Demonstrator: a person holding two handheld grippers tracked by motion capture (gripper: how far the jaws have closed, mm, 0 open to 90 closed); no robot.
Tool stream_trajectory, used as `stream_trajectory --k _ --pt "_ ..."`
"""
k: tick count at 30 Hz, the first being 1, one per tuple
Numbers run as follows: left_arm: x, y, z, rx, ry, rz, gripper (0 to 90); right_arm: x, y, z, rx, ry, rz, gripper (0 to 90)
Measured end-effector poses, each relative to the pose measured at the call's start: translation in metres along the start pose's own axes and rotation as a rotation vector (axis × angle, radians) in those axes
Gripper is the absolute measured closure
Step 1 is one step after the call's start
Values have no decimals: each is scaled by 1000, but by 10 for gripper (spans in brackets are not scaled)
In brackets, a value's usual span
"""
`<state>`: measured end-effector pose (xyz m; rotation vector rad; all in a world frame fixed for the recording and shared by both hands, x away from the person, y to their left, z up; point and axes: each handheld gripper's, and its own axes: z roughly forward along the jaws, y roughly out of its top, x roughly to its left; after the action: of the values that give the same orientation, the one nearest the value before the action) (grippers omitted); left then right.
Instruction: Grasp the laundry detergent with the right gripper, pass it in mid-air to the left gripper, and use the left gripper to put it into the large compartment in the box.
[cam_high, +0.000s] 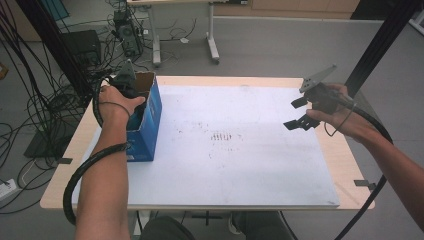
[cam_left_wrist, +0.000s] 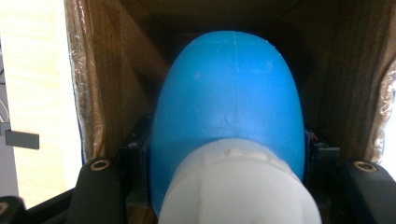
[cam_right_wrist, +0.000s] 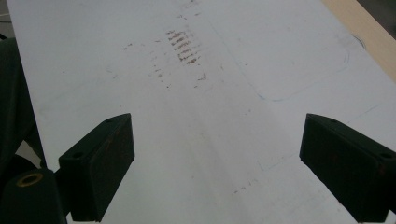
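Left gripper (cam_left_wrist: 224, 186) inside the blue box (cam_high: 150, 120) at the table's left, squeezing a blue-and-white bottle (cam_left_wrist: 229, 112), right gripper (cam_right_wrist: 219, 168) at the far right — wide open, holding nothing.

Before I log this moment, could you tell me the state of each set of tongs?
Left tongs: closed on the blue and white object inside the box.
Right tongs: open, holding nothing.

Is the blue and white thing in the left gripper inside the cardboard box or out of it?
Inside. In the left gripper view the blue and white object is surrounded by the box's brown inner walls, and the high view shows the left gripper reaching into its open top.
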<state>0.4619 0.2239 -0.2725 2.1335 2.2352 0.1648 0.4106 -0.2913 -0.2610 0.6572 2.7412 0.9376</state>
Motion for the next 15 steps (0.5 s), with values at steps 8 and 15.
stream_trajectory --k 8,15 --pt "0 0 0 -1 0 0 370 0 0 0 1 0 0 101" --pt "0 0 0 -2 1 1 370 0 -1 -1 -1 -3 1 100"
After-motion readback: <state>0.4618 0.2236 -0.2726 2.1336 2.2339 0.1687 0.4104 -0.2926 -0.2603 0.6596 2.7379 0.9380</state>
